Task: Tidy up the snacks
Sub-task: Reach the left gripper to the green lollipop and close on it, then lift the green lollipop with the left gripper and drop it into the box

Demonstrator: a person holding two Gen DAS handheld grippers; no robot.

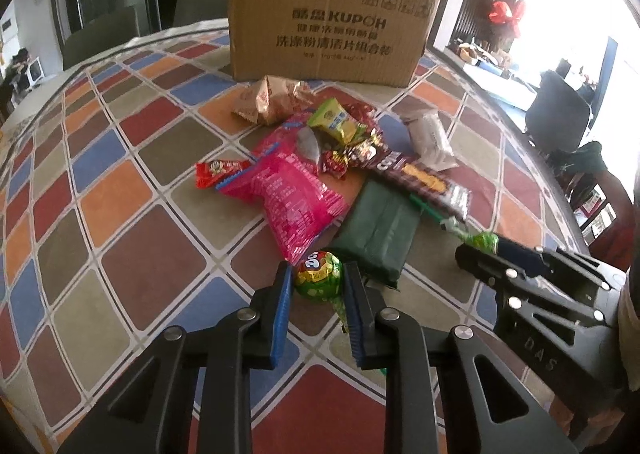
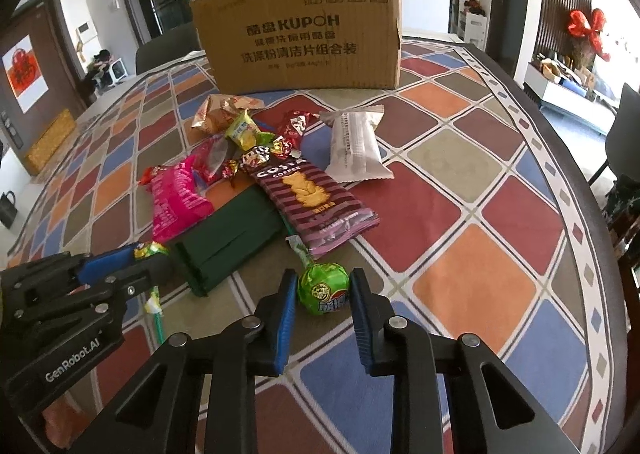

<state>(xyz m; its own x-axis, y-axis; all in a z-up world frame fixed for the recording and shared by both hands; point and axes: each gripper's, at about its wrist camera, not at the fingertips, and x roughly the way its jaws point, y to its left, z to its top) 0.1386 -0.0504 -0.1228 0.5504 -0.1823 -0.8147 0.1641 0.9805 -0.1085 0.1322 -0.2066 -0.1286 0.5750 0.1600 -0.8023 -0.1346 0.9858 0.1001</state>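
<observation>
Left wrist view: the left gripper (image 1: 317,281) holds a green lollipop (image 1: 318,280) between its blue pads, the candy head pinched at the fingertips and its stick trailing back under the right-hand finger. The right wrist view shows the right gripper (image 2: 323,290) likewise closed on a second green lollipop (image 2: 324,288), its wrapper tail pointing away toward the snack pile. Each gripper appears in the other's view, low over the checkered tablecloth (image 1: 132,282).

The cardboard box (image 1: 328,21) stands at the far side of the table and serves as the landmark. Farthest from it, just beyond the left gripper's lollipop, lies a dark green flat packet (image 1: 378,232). To that packet's left, a step closer to the box, is a pink bag (image 1: 292,189), with a small red candy (image 1: 218,175) touching its left edge. A brown striped biscuit pack (image 2: 316,199) with a bear on it runs along the green packet's right side, its far end aimed at the box. Nearer the box again come small foil-wrapped sweets (image 2: 256,157) and a yellow-green sachet (image 1: 338,121) on top of the pile. A white wrapped snack (image 2: 356,143) lies to the right of these, apart from the pile. Closest to the box, almost at its front face, sits a crumpled gold bag (image 1: 272,97).
</observation>
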